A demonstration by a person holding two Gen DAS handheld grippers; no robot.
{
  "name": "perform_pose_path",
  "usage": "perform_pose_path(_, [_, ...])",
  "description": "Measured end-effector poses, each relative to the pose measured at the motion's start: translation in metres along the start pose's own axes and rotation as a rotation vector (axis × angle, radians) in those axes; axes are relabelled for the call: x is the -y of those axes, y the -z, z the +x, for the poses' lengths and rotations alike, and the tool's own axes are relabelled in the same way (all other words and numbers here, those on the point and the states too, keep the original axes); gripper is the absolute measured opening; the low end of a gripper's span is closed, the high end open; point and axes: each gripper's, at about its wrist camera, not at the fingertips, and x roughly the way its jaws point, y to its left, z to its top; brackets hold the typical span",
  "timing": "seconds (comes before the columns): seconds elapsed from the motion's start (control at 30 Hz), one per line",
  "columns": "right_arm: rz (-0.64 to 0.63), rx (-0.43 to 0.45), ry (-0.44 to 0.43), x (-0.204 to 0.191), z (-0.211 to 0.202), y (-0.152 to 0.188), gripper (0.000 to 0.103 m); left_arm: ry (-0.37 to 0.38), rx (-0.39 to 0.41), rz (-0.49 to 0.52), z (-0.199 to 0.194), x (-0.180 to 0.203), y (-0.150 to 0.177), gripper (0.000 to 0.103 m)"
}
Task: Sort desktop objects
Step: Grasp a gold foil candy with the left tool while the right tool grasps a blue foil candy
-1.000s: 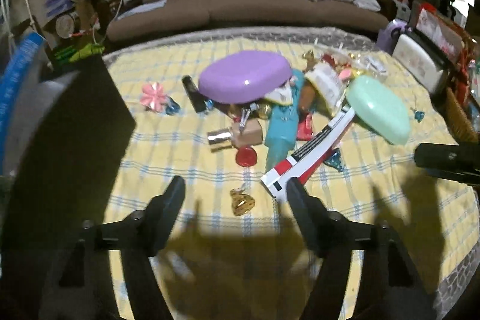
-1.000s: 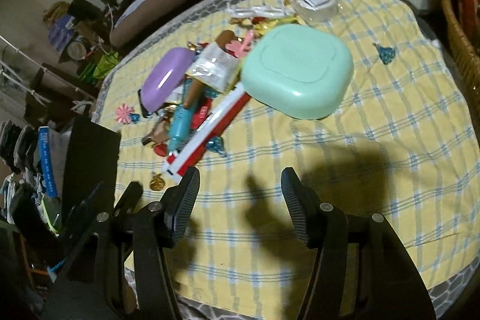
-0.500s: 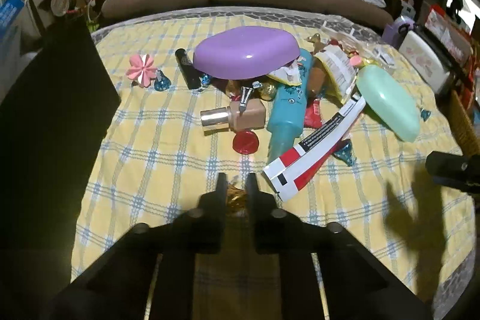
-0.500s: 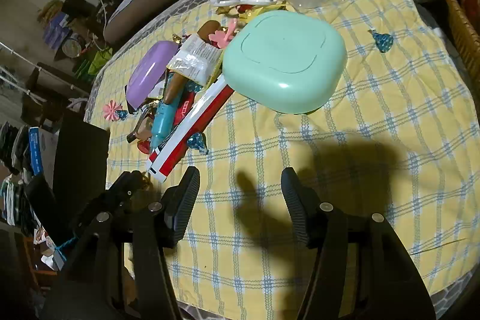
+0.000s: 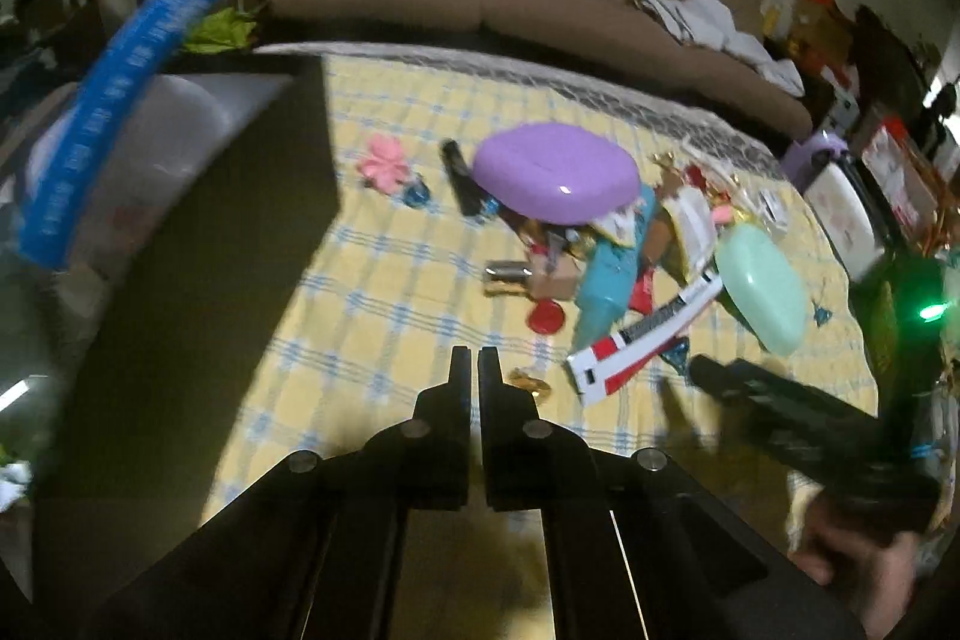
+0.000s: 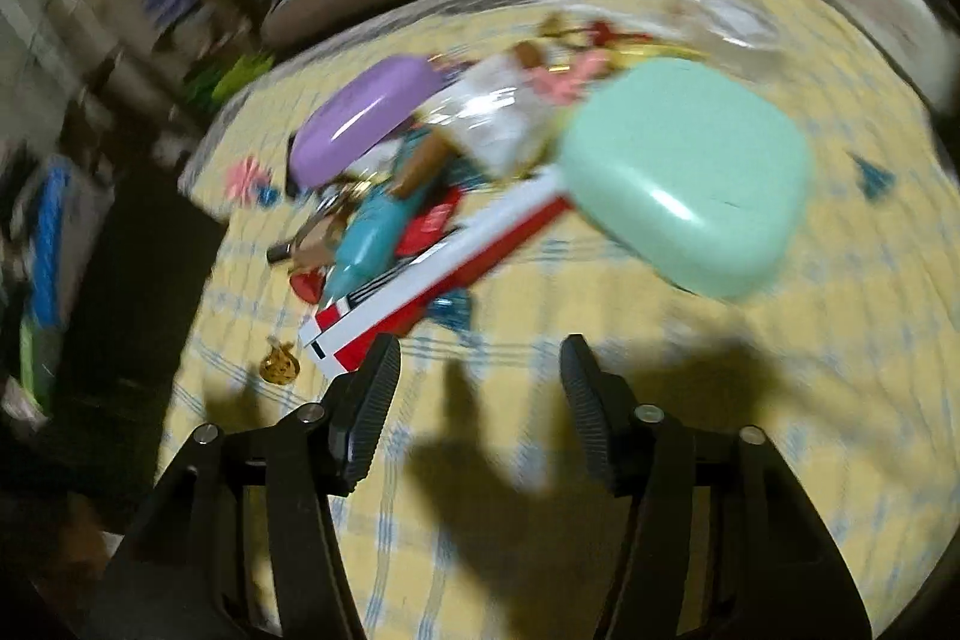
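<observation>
Left wrist view: the left gripper has its jaws pressed together with nothing between them, above the yellow checked tablecloth. The small gold foil-wrapped candy lies on the cloth just beside the right jaw tip. Beyond it sit the red-and-white long box, the purple rounded plastic case and the mint-green rounded plastic case.

Right wrist view, blurred: the right gripper is closing, jaws apart, nothing between them; its left finger is near the box's end; the candy lies apart at left
</observation>
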Motion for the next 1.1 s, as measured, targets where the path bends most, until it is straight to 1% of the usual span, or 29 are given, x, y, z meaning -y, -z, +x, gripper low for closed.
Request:
perform_pose_path(0.03, [-0.030, 0.002, 0.010, -0.007, 0.008, 0.000, 0.047, -0.022, 0.004, 0.004, -0.004, -0.004, 0.000, 0.001])
perform_pose_path(0.07, [-0.050, 0.003, 0.020, -0.012, 0.015, 0.000, 0.046, -0.025, 0.001, 0.004, -0.005, -0.007, -0.001, 0.001])
perform_pose_path(0.2, [-0.111, 0.021, 0.074, -0.023, 0.032, 0.002, 0.029, 0.015, -0.019, -0.013, 0.000, -0.016, -0.002, 0.003])
perform_pose_path(0.23, [-0.125, 0.044, 0.081, -0.024, 0.032, 0.003, 0.020, 0.034, -0.032, -0.010, 0.004, -0.014, -0.002, 0.003])
perform_pose_path(0.27, [-0.133, 0.056, 0.068, -0.023, 0.032, 0.003, 0.019, 0.046, -0.044, 0.000, 0.009, -0.010, -0.002, 0.003])
perform_pose_path(0.3, [-0.134, 0.059, 0.050, -0.023, 0.032, 0.004, 0.019, 0.050, -0.057, 0.016, 0.015, -0.005, -0.001, 0.009])
perform_pose_path(0.33, [-0.133, 0.064, 0.043, -0.022, 0.030, 0.004, 0.019, 0.060, -0.077, 0.043, 0.022, 0.003, 0.000, 0.016])
perform_pose_path(0.47, [-0.124, 0.100, 0.041, -0.014, 0.006, 0.007, 0.019, 0.049, -0.104, 0.103, 0.050, 0.031, 0.006, 0.028])
perform_pose_path(0.5, [-0.115, 0.106, 0.038, -0.011, -0.001, 0.007, 0.019, 0.052, -0.100, 0.104, 0.054, 0.034, 0.007, 0.038])
perform_pose_path(0.53, [-0.108, 0.112, 0.035, -0.007, -0.008, 0.006, 0.019, 0.052, -0.095, 0.107, 0.061, 0.038, 0.009, 0.045])
perform_pose_path(0.6, [-0.102, 0.128, 0.040, -0.002, -0.021, 0.003, 0.019, 0.046, -0.098, 0.112, 0.072, 0.043, 0.012, 0.045])
perform_pose_path(0.63, [-0.102, 0.134, 0.041, 0.000, -0.026, 0.000, 0.019, 0.050, -0.110, 0.106, 0.078, 0.044, 0.015, 0.040])
perform_pose_path(0.67, [-0.104, 0.139, 0.042, 0.002, -0.030, 0.000, 0.019, 0.068, -0.125, 0.084, 0.083, 0.042, 0.018, 0.031])
perform_pose_path(0.7, [-0.107, 0.150, 0.047, 0.003, -0.036, -0.002, 0.019, 0.058, -0.121, 0.063, 0.083, 0.039, 0.019, 0.020])
perform_pose_path(0.73, [-0.110, 0.160, 0.049, 0.003, -0.039, -0.003, 0.019, 0.057, -0.110, 0.038, 0.082, 0.034, 0.019, 0.020])
perform_pose_path(0.8, [-0.112, 0.181, 0.051, 0.004, -0.047, -0.006, 0.019, 0.088, -0.115, 0.008, 0.076, 0.026, 0.018, 0.020])
perform_pose_path(0.87, [-0.116, 0.191, 0.050, 0.002, -0.051, -0.007, 0.019, 0.052, -0.095, 0.010, 0.065, 0.020, 0.017, 0.020])
perform_pose_path(0.9, [-0.125, 0.199, 0.057, -0.001, -0.054, -0.007, 0.019, 0.047, -0.081, 0.005, 0.059, 0.017, 0.015, 0.020])
perform_pose_path(1.0, [-0.122, 0.187, 0.096, -0.009, -0.061, -0.008, 0.019, 0.040, -0.023, -0.019, 0.027, 0.006, 0.007, 0.020])
perform_pose_path(1.1, [-0.130, 0.211, 0.091, -0.022, -0.078, -0.007, 0.019, 0.001, 0.059, -0.006, -0.010, -0.001, -0.002, 0.020])
